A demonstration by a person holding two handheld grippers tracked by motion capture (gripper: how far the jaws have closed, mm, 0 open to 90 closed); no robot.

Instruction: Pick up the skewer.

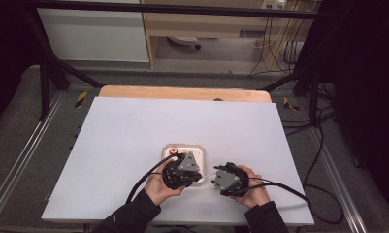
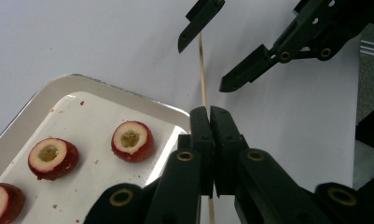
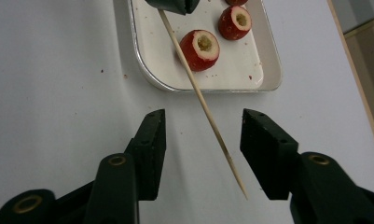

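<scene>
Left hand (image 1: 159, 187): low at the table's near edge, wrist angled toward the tray (image 1: 200, 154).
Left claw (image 2: 210, 126): jaws pressed together, clamping the wooden skewer (image 2: 203, 70).
Right hand (image 1: 252, 190): just beside the left, aimed at it.
Right claw (image 3: 202, 126): jaws wide apart, astride the skewer's pointed end, not touching.
Cored fruit (image 3: 200, 48): on the tray, beyond the right claw.

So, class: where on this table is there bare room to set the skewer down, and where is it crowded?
Free: the white table left of and beyond the tray, and right of the right gripper. Crowded: around the tray, where the left gripper holds the skewer beside the fruit halves.
</scene>
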